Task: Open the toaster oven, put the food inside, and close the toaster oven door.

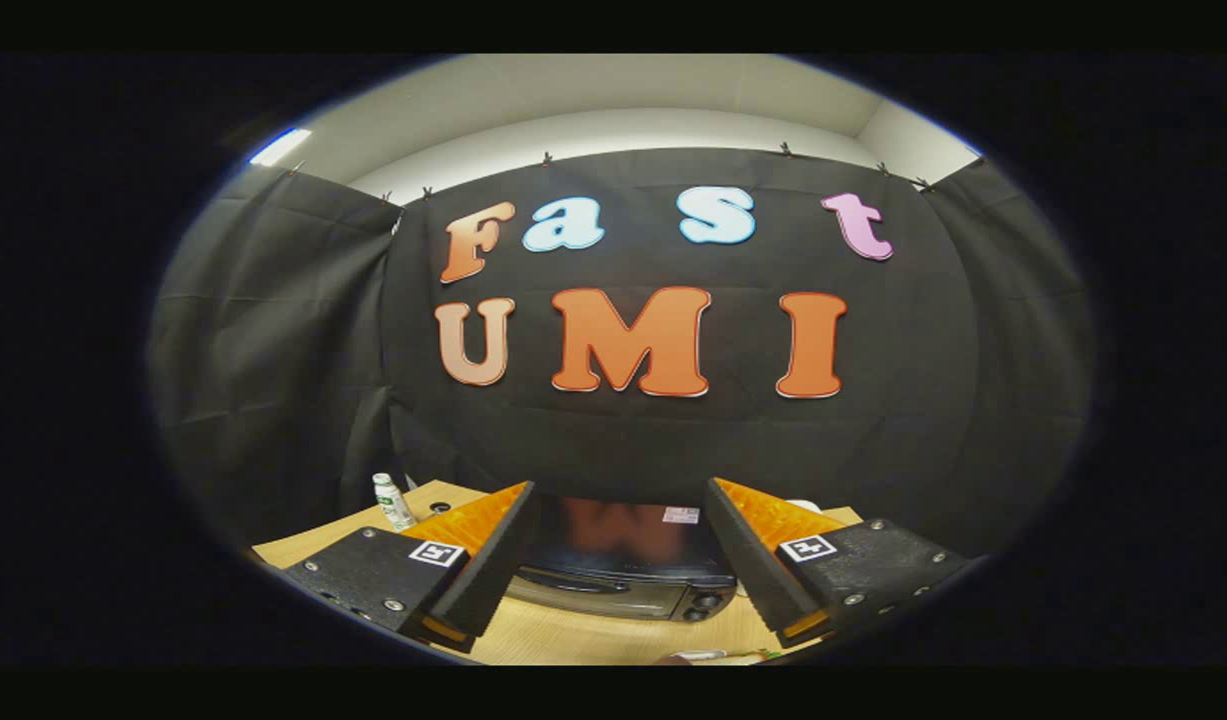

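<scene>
The toaster oven (618,565) is a dark box with a glossy top, standing on the wooden table (573,635) below and beyond my fingers. Its door looks closed, with a handle bar along the front and knobs at the right end. My gripper (618,545) hangs above the table, tilted up toward the booth wall. It is open, and the wide gap between its fingers holds nothing. Just below the oven, at the table's near edge, a small pale object (691,657) peeks in; I cannot tell what it is.
A small white bottle (393,500) with a green label stands on the table to the left, beyond the left finger. Behind the right finger a bit of a white object (805,506) shows. Black cloth walls close the booth at the back and on both sides.
</scene>
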### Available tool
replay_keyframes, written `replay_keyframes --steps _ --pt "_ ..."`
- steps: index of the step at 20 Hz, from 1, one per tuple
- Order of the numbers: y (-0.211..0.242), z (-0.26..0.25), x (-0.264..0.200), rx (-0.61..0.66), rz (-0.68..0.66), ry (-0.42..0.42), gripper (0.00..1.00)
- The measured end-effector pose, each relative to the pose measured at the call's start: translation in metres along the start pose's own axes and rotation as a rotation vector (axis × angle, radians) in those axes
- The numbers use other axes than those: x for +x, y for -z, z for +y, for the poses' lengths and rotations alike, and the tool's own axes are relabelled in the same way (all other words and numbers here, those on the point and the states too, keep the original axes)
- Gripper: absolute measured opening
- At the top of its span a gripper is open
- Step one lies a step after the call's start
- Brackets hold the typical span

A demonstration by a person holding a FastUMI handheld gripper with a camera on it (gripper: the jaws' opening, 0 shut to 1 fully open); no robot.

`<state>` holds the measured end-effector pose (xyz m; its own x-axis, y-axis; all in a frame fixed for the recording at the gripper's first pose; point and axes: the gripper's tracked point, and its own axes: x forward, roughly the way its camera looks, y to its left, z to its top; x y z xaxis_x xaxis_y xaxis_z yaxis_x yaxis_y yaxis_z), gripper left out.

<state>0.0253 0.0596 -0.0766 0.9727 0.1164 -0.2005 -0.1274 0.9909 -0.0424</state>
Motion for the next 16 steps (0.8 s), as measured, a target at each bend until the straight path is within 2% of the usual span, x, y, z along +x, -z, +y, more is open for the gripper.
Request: replay_keyframes --steps 7,12,16 --pt "0.041 0.011 0.019 0.002 0.062 -0.012 0.99" --pt "0.107 0.026 0.041 -0.061 0.192 -0.030 0.98" --pt "0.144 0.043 0.059 -0.041 0.275 -0.052 0.96"
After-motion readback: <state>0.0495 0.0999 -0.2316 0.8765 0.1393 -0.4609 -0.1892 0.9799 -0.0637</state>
